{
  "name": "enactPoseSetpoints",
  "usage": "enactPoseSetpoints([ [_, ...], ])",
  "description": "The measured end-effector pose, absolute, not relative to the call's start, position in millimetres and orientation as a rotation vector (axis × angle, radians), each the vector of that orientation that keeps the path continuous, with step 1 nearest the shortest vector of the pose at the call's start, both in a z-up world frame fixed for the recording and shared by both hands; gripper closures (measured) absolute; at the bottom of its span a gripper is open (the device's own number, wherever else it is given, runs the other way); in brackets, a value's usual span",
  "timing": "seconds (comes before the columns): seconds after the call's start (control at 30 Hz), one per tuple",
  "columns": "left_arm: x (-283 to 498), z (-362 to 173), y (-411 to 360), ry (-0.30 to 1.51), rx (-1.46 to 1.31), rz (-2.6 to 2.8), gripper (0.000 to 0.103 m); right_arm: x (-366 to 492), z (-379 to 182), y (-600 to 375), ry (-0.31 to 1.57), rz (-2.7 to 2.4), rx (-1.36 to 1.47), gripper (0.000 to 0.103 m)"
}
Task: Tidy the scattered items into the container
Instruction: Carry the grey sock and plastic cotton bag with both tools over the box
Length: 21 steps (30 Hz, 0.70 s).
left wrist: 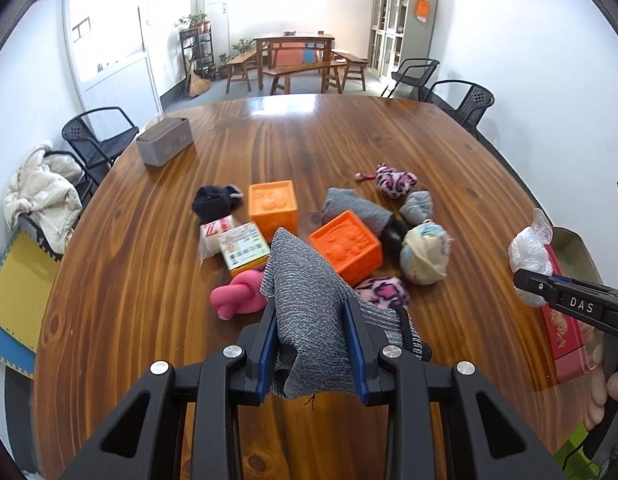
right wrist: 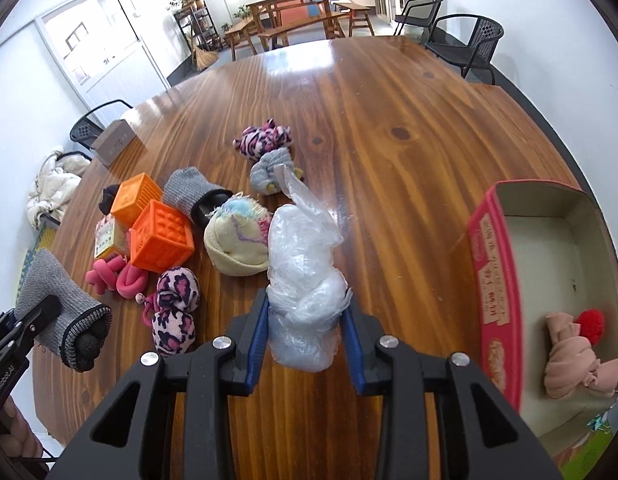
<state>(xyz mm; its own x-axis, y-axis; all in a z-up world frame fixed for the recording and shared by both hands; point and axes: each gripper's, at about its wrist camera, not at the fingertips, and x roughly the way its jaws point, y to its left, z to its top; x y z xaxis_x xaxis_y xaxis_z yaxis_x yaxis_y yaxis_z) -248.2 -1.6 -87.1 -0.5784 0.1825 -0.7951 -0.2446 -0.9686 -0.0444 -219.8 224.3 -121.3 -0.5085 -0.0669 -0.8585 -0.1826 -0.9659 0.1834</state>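
The left gripper (left wrist: 313, 320) has its fingers (left wrist: 269, 340) squeezed on a grey sock (left wrist: 305, 292), held up over the tabletop (left wrist: 349, 140). More socks and two orange blocks (left wrist: 345, 250) lie in a pile past it. The right gripper (right wrist: 305, 320) has its fingers squeezed on a clear plastic bag (right wrist: 305, 264). The red box (right wrist: 493, 280) sits far right with a pink cloth (right wrist: 569, 356) inside.

Left gripper (left wrist: 313, 344) and right gripper (right wrist: 307, 340): black angular plastic frames, blue finger pads, round silver screws; white "DAS" lettering on one side.
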Motion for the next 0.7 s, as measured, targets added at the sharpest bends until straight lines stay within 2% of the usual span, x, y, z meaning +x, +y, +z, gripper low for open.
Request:
enactPoseSetpoints([
  [0.3, -233, -60, 58, 0.155, -1.162, 2.542, 0.071, -189, -96, 267, 0.436, 2.637, -1.392, 0.066],
  [0.7, -195, -30, 176, 0.255, -0.98, 2.386, 0.071, -132, -73, 339, 0.503, 2.575, -1.236, 0.066],
])
